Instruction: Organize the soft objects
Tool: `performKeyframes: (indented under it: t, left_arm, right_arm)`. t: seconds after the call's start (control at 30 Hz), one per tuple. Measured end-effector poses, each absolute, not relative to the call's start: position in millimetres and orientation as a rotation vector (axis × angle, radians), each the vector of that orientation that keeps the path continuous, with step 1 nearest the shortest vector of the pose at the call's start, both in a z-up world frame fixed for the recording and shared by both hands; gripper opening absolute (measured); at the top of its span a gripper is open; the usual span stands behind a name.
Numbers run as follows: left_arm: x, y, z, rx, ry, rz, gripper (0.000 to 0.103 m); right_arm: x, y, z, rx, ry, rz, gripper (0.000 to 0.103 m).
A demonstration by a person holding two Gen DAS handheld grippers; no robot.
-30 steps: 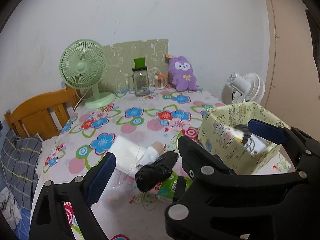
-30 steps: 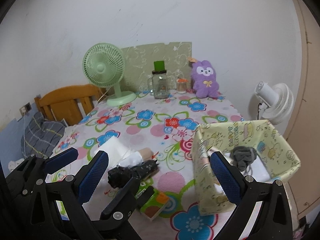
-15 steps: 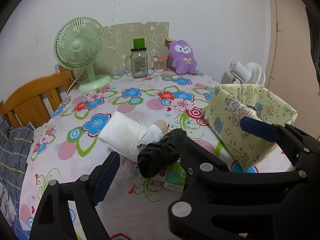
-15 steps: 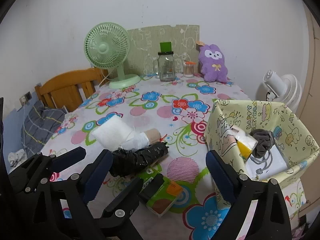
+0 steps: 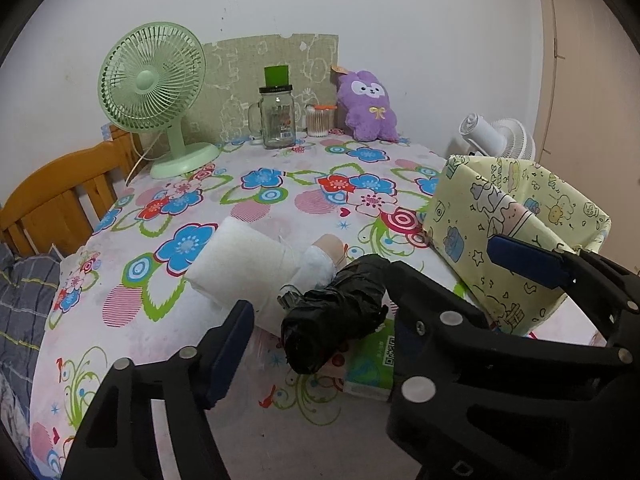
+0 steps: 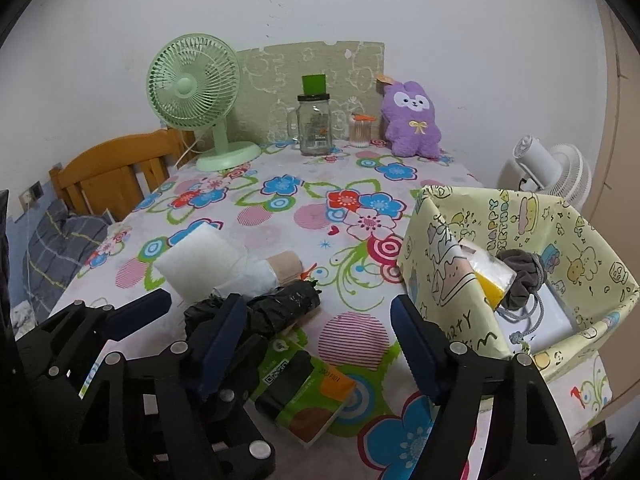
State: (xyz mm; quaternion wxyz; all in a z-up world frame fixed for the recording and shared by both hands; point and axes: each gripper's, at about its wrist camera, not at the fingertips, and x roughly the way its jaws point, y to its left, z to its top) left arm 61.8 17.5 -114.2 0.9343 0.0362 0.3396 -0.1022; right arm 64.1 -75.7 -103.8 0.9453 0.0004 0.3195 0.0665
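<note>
Both claws have dropped nearer the table; the left gripper, wide open and empty, now straddles the black bundle; the right gripper, equally open and empty, hangs just beside it. A grab for the box looks imminent.

1. Near centre was crowded: black bundle, white folded cloth, beige roll and green tissue pack lay touching or just beside each other.
2. Yellow patterned box walled off the right side; its top was open.
3. Mid-table cloth was bare, passable.
4. Far edge was lined by green fan, glass jar, swab pot and purple plush.
5. Left gripper was spread wide around the bundle's end.
</note>
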Motion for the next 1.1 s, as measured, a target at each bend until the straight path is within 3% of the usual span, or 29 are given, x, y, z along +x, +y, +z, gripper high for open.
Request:
performKeyframes:
  t: [0.37,0.57,1.1]
  left_arm:
    - [66,22,-130,0.035,0.731,-0.247,0.028]
    - [61,24,-132,0.011,0.717,-0.239,0.022]
    - [33,36,-134,0.033,0.703,-0.076,0.021]
  right_arm:
    - [70,-72,-120,0.019,0.711,0.137,0.077]
    - [69,-68,-123,0.005,0.715,0.142,0.077]
    - [57,-57,-130,-0.001,0.742,0.242,0.077]
